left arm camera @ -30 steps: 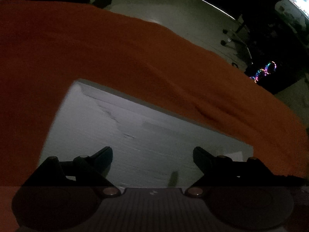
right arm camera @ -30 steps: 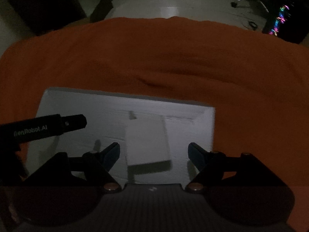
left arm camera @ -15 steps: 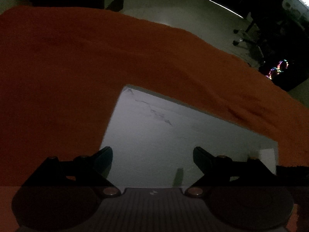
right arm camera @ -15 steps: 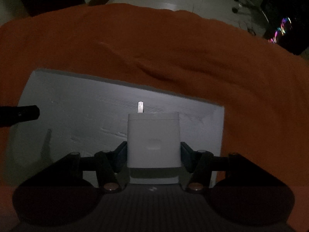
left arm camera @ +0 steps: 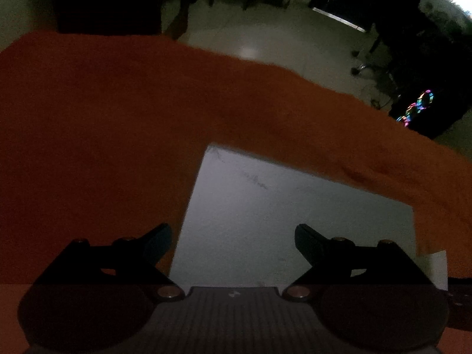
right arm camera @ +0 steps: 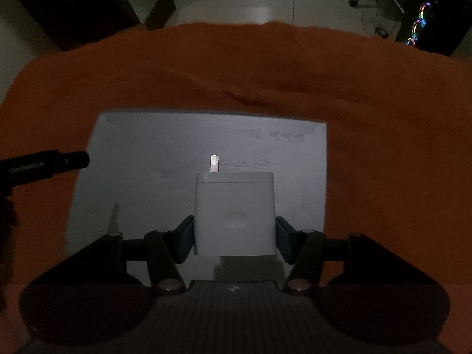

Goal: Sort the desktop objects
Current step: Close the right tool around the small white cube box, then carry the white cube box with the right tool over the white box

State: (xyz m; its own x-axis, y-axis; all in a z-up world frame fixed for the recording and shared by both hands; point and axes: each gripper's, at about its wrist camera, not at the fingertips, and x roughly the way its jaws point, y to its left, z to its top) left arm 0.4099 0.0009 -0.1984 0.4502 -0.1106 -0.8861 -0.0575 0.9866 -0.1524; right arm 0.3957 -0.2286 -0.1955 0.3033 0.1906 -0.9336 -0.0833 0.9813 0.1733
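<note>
A white plug-in charger point(right arm camera: 234, 206) with a metal prong point(right arm camera: 214, 163) hangs above a white foam board point(right arm camera: 141, 153), with the pads of my right gripper point(right arm camera: 234, 227) pressed on both its sides. My left gripper point(left arm camera: 233, 233) is open with nothing between its fingers, over the left edge of the board point(left arm camera: 280, 206). One dark finger of the left gripper point(right arm camera: 44, 165) pokes in from the left in the right wrist view. A white corner, probably the charger point(left arm camera: 433, 265), shows at the right edge of the left wrist view.
An orange cloth point(left arm camera: 88, 118) covers the table under the board. Past its far edge lie a pale floor point(right arm camera: 265, 0), dark furniture, an office chair base point(left arm camera: 362, 65) and a computer case with coloured lights point(left arm camera: 419, 106). The scene is dim.
My right gripper closed on the charger and lifted it off the board. Both views rose. The board slid to the right in the left wrist view.
</note>
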